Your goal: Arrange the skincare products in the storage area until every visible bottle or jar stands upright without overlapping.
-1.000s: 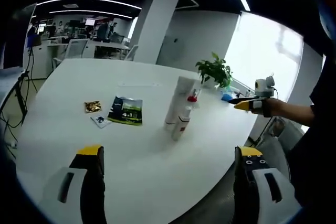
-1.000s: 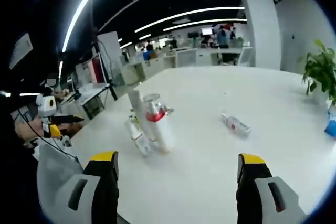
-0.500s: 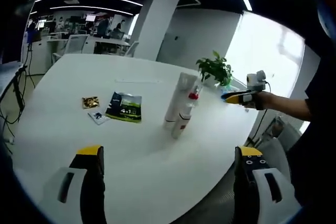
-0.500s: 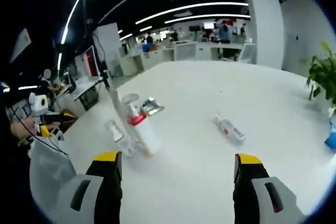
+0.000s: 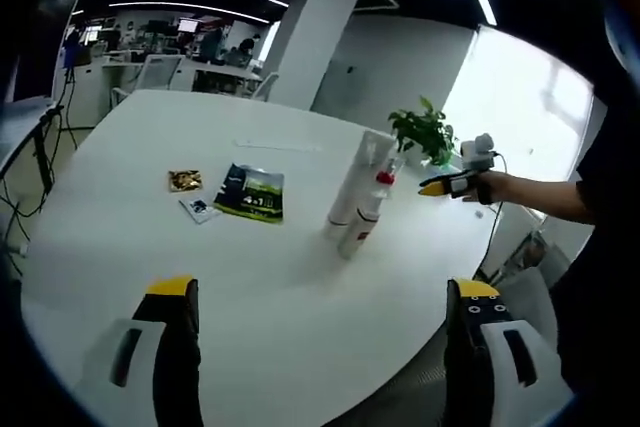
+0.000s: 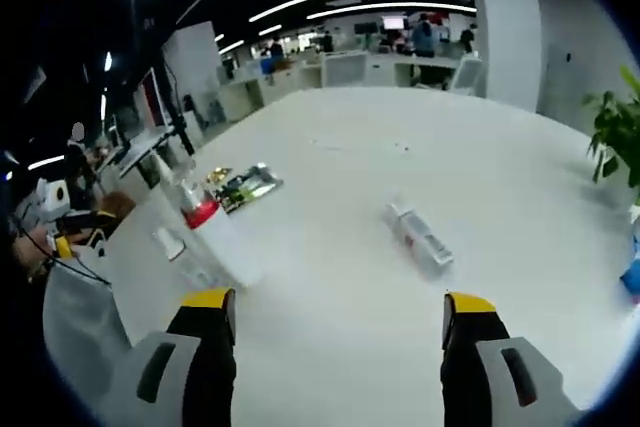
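Note:
Three products stand close together on the white table [image 5: 120, 247]: a tall white tube [image 5: 355, 182], a red-capped bottle [image 5: 374, 197] and a small white bottle [image 5: 352, 237]. The right gripper view shows the same group at its left, with the red-capped bottle [image 6: 200, 212] leaning in the fisheye. A clear bottle [image 6: 420, 237] lies on its side in mid-table, ahead of my right gripper [image 6: 335, 302], which is open and empty. My left gripper [image 5: 322, 289] is open and empty too, well short of the group. The right gripper [image 5: 447, 185] appears beyond the group, held by a hand.
A green packet [image 5: 250, 194], a gold sachet [image 5: 184, 181] and a small sachet [image 5: 197, 209] lie flat left of the bottles. A potted plant [image 5: 422, 132] stands at the far table edge. A blue object [image 6: 632, 277] sits at the right edge. Office desks fill the background.
The right gripper view has swung toward the lying bottle, so the standing group slid to its left. The left gripper view shifted only slightly. Both grippers stayed open.

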### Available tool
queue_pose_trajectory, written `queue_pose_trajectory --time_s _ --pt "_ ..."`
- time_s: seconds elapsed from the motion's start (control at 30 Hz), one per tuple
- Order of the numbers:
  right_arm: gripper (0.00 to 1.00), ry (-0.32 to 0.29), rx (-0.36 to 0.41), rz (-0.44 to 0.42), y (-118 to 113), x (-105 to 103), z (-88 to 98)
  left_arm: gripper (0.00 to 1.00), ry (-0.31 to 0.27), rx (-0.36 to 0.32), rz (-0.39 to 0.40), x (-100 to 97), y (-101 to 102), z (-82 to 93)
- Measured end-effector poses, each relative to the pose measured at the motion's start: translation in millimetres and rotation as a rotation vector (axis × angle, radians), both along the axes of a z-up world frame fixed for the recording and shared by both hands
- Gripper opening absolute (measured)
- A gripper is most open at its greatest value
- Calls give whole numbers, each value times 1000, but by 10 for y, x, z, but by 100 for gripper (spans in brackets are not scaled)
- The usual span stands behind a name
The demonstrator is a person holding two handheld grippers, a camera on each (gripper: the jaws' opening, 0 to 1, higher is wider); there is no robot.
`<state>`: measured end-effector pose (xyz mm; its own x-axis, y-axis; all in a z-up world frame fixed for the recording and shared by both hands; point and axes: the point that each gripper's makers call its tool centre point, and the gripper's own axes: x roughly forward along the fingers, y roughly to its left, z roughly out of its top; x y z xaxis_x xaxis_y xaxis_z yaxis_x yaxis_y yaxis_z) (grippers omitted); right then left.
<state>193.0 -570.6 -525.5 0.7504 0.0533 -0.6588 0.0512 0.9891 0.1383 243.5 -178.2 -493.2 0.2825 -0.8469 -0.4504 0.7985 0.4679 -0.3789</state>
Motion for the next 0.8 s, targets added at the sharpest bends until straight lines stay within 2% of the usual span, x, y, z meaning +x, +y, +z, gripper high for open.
queue_pose_trajectory --time_s 0.13,0.43,0.6,0.7,0.8 --pt "87 2 -12 5 -68 113 -17 96 6 6 7 34 -22 -19" --pt "84 49 -61 16 -343 353 -187 95 29 23 -5 69 -98 -126" --pt "81 98 -100 41 -453 457 -374 95 40 34 -10 62 -153 -160" --pt "76 119 -125 37 -594 552 -521 95 49 41 -11 73 -135 -201" --pt "71 128 -144 31 -610 613 -567 95 55 51 -13 71 -125 -233"
